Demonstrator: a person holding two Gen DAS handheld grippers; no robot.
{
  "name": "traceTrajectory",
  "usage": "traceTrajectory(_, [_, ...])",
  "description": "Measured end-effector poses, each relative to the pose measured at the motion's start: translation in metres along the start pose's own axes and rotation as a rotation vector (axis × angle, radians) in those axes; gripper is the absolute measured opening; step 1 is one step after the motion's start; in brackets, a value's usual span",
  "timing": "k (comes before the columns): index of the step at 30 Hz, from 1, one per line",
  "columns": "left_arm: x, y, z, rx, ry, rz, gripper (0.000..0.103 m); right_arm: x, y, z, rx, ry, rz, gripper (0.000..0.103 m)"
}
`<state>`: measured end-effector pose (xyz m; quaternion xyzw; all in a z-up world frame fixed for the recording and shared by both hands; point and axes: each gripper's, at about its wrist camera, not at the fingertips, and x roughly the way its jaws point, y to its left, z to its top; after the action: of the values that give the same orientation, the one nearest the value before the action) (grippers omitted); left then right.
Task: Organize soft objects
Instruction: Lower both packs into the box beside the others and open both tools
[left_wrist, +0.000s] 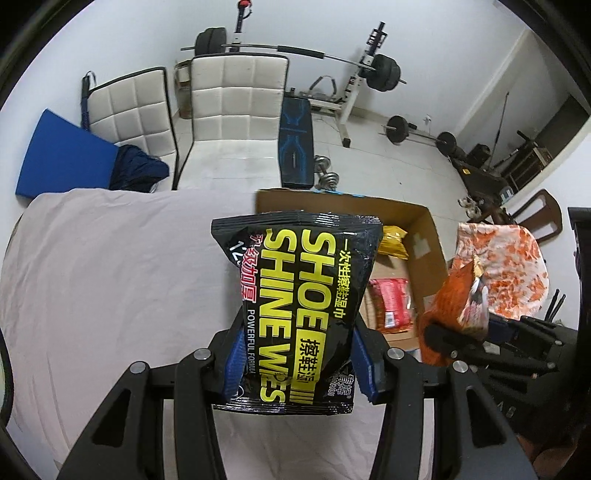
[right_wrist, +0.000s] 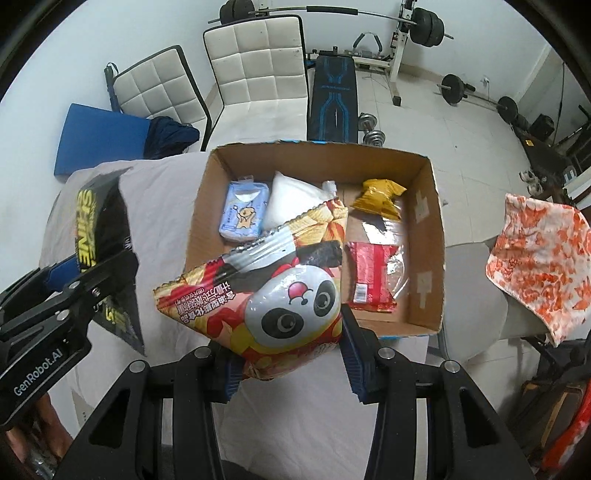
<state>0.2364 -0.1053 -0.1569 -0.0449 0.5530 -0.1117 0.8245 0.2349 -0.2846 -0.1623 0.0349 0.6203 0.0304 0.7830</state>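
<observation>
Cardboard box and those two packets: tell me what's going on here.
A person holds a gripper in each hand. The left gripper is shut on a black shoe wipes pack; the right gripper is shut on a panda snack bag. The cardboard box already holds several soft packets.
</observation>
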Motion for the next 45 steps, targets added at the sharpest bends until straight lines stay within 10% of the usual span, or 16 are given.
traceTrajectory(36, [0.169, -0.024, 0.035, -0.054, 0.321, 0.015, 0.048, 0.153, -0.054, 0.038, 0.033, 0.194, 0.065, 0.049])
traceTrajectory(41, [0.167, -0.021, 0.034, -0.069, 0.340, 0.039, 0.049, 0.156, -0.060, 0.039, 0.061, 0.191, 0.069, 0.074])
traceTrajectory(45, [0.162, -0.020, 0.036, -0.072, 0.332, 0.052, 0.050, 0.152, -0.064, 0.039, 0.059, 0.185, 0.047, 0.074])
